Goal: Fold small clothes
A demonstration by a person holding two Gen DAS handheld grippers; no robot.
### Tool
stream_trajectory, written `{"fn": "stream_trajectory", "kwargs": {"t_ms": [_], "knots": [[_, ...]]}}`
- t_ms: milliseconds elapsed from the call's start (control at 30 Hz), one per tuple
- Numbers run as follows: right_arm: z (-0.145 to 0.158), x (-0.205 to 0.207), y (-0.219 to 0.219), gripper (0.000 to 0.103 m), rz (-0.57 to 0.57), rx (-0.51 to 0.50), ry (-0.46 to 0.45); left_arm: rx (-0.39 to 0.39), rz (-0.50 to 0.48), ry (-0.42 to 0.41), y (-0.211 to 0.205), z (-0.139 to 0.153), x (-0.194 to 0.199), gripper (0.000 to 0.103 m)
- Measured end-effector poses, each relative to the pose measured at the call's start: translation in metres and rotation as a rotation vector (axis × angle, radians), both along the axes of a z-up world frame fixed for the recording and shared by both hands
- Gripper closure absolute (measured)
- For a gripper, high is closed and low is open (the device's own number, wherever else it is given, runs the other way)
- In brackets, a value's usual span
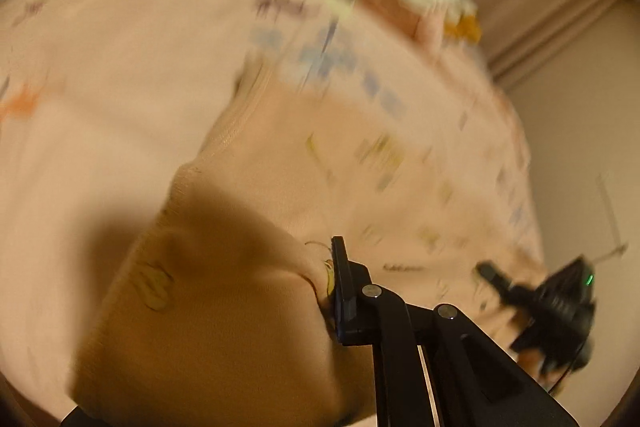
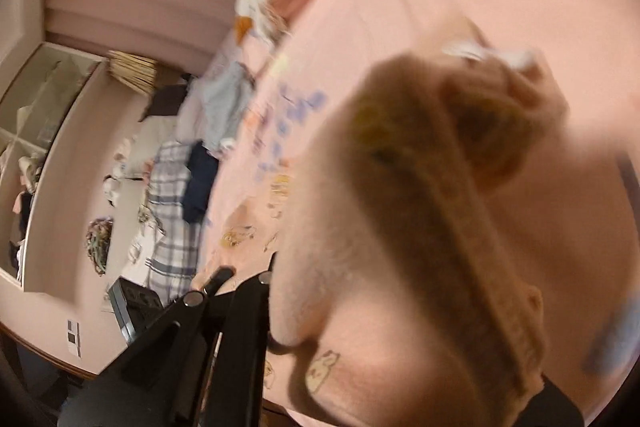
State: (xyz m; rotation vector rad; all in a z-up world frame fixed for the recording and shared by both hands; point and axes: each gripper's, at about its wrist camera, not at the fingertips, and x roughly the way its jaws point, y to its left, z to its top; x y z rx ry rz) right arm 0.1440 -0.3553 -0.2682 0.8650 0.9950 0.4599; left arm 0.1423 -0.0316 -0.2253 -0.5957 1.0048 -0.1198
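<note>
The left black two-finger gripper grips a fold of the peach-pink knit garment with small printed animal motifs; only one finger is visible, its inner face pressed against the cloth, and the other finger is covered by the fabric. The garment fills the lower left of the left wrist view, and its ribbed hem runs away from the gripper toward the upper right. The right black two-finger gripper holds the same garment at its edge, with the cloth draped over and hiding the far finger, so the exact gap between the fingers cannot be told. From there the garment's long axis extends up and to the right across the view. Both views are motion-blurred. Beneath lies a pink bedsheet with scattered coloured prints. In the left wrist view the right gripper appears blurred at the lower right edge
</note>
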Motion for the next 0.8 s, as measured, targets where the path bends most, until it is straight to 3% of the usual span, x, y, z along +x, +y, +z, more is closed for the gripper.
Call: {"fn": "stream_trajectory", "kwargs": {"t_ms": [67,133,267,400,467,533,633,667,733,767,800], "knots": [[-0.017,-0.011,-0.005,0.088,-0.005,-0.074,0.098,-0.076,0.031,-0.022,0.014,-0.016,-0.012,0.088],[-0.022,-0.022,-0.013,0.092,-0.01,-0.038,0.089,-0.089,0.029,-0.042,0.023,-0.016,-0.021,0.088],[-0.002,-0.048,-0.031,0.089,-0.05,-0.231,0.017,0.067,-0.006,-0.093,0.027,-0.004,-0.036,0.085],[-0.007,-0.058,-0.053,0.091,-0.094,-0.225,0.036,0.083,0.04,-0.048,0.038,-0.006,-0.037,0.085],[-0.01,-0.064,-0.063,0.094,-0.133,-0.269,0.042,0.098,0.08,-0.038,0.05,-0.003,-0.043,0.085],[-0.003,-0.068,-0.071,0.093,-0.178,-0.321,0.027,0.216,0.14,-0.07,0.058,0.006,-0.046,0.085],[0.005,-0.075,-0.084,0.092,-0.256,-0.403,0.035,0.514,0.34,-0.083,0.078,0.017,-0.053,0.085],[0.007,-0.073,-0.086,0.092,-0.294,-0.455,0.046,0.53,0.37,-0.09,0.087,0.02,-0.054,0.085],[0.017,-0.076,-0.088,0.085,-0.362,-0.576,0.053,0.409,0.346,-0.105,0.103,0.023,-0.058,0.085],[0.023,-0.077,-0.088,0.082,-0.385,-0.61,0.045,0.261,0.302,-0.132,0.111,0.025,-0.059,0.085],[0.03,-0.077,-0.087,0.082,-0.398,-0.621,0.03,0.171,0.274,-0.153,0.112,0.026,-0.059,0.085]]}}
